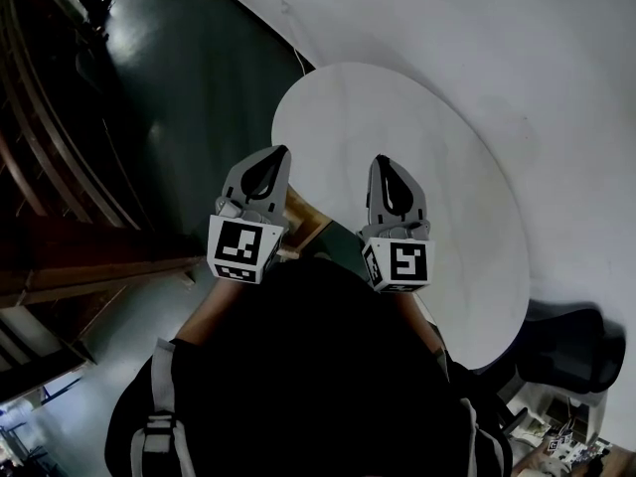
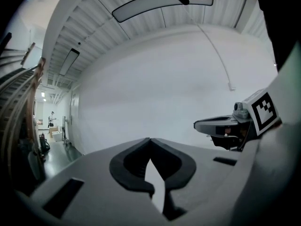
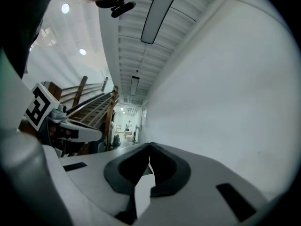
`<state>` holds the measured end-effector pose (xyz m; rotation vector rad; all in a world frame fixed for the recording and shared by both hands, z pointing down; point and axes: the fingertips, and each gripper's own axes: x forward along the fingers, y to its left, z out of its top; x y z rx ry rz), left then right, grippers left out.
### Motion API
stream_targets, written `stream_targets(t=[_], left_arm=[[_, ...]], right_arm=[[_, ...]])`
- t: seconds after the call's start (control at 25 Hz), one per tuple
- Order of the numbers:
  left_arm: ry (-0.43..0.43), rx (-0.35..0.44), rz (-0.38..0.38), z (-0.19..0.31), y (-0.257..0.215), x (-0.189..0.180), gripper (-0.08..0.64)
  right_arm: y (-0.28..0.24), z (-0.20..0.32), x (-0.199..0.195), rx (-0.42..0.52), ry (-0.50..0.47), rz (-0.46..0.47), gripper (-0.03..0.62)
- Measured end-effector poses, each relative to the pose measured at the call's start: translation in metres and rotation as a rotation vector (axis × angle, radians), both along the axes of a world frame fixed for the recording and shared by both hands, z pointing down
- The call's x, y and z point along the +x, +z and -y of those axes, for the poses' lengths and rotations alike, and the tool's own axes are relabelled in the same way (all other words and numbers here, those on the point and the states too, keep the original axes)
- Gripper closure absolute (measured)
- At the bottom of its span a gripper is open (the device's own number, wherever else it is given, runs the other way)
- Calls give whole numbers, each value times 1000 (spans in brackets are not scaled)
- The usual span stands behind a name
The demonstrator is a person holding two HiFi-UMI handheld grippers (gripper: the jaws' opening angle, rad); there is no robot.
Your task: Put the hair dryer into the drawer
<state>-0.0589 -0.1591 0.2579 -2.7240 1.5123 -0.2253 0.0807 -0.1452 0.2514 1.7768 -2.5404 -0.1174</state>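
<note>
Pointing toward twelve o'clock at the surface (image 1: 427, 127) edge, left gripper (image 1: 278, 157) and right gripper (image 1: 383, 164) are closed, empty, seemingly idle.

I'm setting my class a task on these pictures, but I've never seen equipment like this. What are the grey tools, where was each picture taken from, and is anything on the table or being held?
A person holds a hand tool in each hand: the left gripper and the right gripper, each carrying a marker cube. The head view looks down from the person's head; the other two come from cameras riding on the grippers, looking along their fingers. Both pairs are closed with nothing between them. Below is a round white table, bare where visible. No hair dryer or drawer shows.
</note>
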Motion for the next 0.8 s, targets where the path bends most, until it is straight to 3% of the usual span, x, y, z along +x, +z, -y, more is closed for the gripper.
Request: stream_targets(t=[0.8], left_arm=[[16, -1, -2, 16, 4, -10, 552]], right_arm=[[11, 14, -10, -29, 18, 10, 569]])
